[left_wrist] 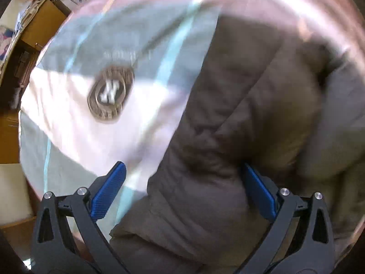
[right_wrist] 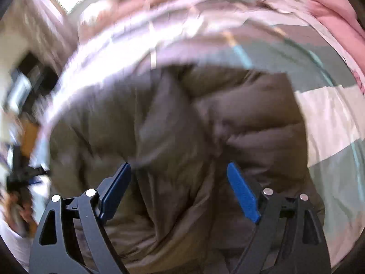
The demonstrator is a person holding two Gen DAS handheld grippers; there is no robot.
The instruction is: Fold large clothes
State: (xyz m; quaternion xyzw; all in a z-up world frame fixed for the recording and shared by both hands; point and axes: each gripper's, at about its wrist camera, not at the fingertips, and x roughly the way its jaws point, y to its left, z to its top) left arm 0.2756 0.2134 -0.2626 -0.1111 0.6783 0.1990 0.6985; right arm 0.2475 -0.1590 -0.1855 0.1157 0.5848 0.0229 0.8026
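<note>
In the left wrist view, wooden furniture (left_wrist: 43, 22) shows at the far left edge, beyond a bedspread (left_wrist: 75, 118) in white and grey-blue blocks with pale turquoise stripes and a round brown emblem (left_wrist: 111, 90). Right of that lies the brown padded jacket (left_wrist: 228, 118), crumpled in soft folds on the bedspread and filling the middle and right of the picture. The left gripper (left_wrist: 182, 171) hangs over the jacket's left edge with its jaws spread wide; one blue pad (left_wrist: 109, 194) is above the bedspread, the other above the jacket, and nothing is pinched between them.

In the right wrist view, the room at the far left is blurred. The same jacket (right_wrist: 171, 125) fills the centre, the right gripper (right_wrist: 179, 171) over it with jaws spread apart and empty. At the right the bedspread (right_wrist: 330, 118) shows again, and pink fabric (right_wrist: 330, 6) lies at the upper right corner
</note>
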